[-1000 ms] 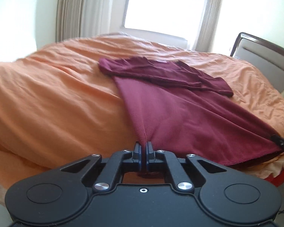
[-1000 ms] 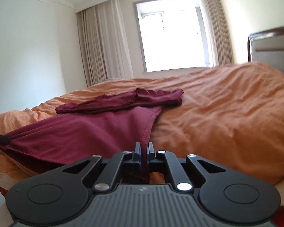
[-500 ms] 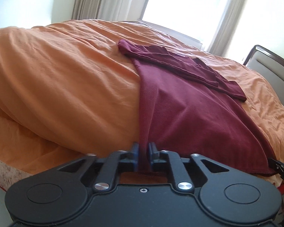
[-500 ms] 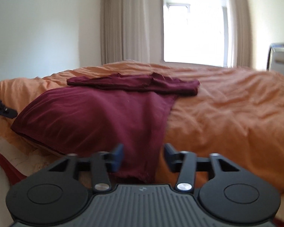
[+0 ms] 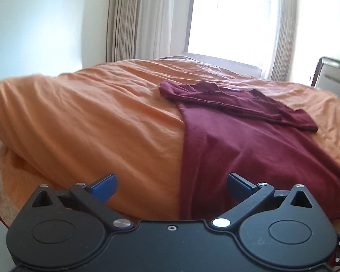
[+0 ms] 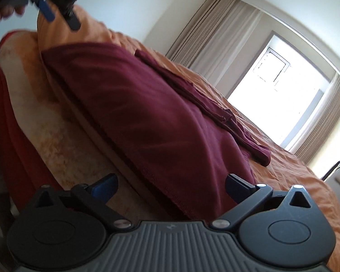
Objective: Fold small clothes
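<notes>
A maroon long-sleeved top lies flat on the orange duvet, its sleeves folded across its far end and its hem hanging over the near bed edge. My left gripper is opening wide; the top's left hem corner shows in the gap, clear of both blue pads. My right gripper, rolled to one side, is also opening, and the stitched hem of the top runs between its fingers without touching the pads. The right wrist view shows the left gripper at the top left, held by a hand.
The orange duvet covers the whole bed, with a red bed skirt below its edge. A headboard stands at the right. A bright window with curtains lies beyond the bed.
Both grippers, shut on the top's hem corners a second ago, have opened wide and let go. The hem now rests on the bed edge. The right gripper has rolled and shifted sideways.
</notes>
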